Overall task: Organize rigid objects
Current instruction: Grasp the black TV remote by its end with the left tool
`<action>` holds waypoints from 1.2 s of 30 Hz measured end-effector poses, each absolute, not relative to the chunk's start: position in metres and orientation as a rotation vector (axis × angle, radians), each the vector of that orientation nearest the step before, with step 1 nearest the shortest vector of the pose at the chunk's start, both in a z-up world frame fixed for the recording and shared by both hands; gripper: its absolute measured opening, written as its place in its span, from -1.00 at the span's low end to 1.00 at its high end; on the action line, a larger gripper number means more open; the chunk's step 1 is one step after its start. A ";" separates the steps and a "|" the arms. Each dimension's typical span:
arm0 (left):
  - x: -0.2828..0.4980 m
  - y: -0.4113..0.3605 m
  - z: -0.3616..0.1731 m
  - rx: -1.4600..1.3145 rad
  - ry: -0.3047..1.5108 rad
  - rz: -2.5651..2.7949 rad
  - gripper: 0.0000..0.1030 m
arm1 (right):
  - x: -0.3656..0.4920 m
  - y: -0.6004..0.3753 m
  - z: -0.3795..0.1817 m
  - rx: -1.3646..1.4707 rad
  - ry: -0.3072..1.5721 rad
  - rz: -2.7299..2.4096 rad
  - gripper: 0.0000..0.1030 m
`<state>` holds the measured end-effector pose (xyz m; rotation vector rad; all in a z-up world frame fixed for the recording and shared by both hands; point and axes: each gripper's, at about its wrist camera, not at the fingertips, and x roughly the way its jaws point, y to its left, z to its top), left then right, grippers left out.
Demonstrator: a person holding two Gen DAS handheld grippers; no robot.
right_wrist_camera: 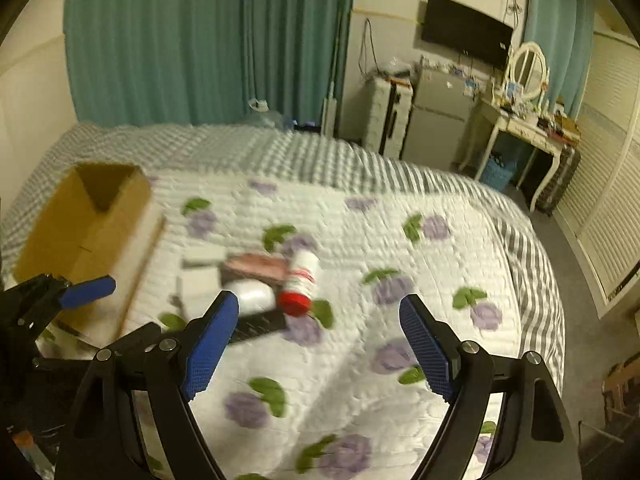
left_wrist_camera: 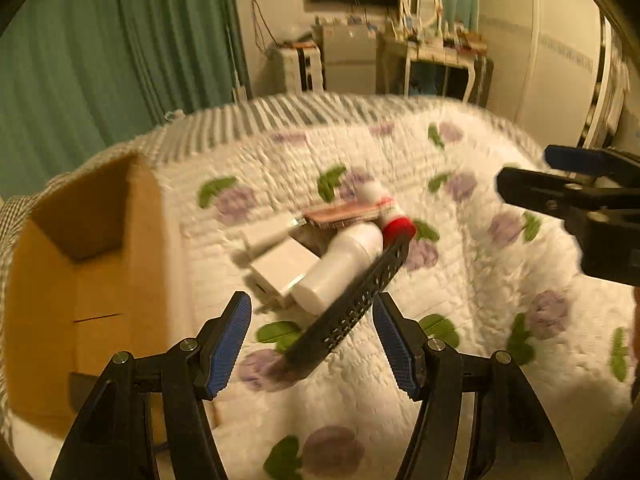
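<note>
- Your left gripper and right gripper both hang with jaws spread, empty
- Black remote lies just right of the cardboard box, on the bed

Open quilt right of clutter, cardboard box blocking left

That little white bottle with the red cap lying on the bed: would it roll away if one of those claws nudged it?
Probably a little: the bottle with the red cap is round and lies on its side. The soft quilt would likely slow it. It looks like rigid plastic, so it is unlikely to squash.
</note>
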<state>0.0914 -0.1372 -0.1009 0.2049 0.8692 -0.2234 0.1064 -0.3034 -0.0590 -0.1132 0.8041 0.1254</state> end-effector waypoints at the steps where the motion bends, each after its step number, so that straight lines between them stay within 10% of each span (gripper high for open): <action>1: 0.097 -0.142 -0.110 0.220 0.883 -0.222 0.28 | 0.107 -0.306 -0.066 -0.110 0.813 0.126 0.61; 30: 0.118 -0.198 -0.191 0.392 1.047 -0.383 0.28 | 0.115 -0.335 -0.094 -0.106 0.880 0.091 0.61; 36: 0.108 -0.190 -0.179 0.380 1.020 -0.405 -0.19 | 0.116 -0.336 -0.097 -0.097 0.888 0.084 0.61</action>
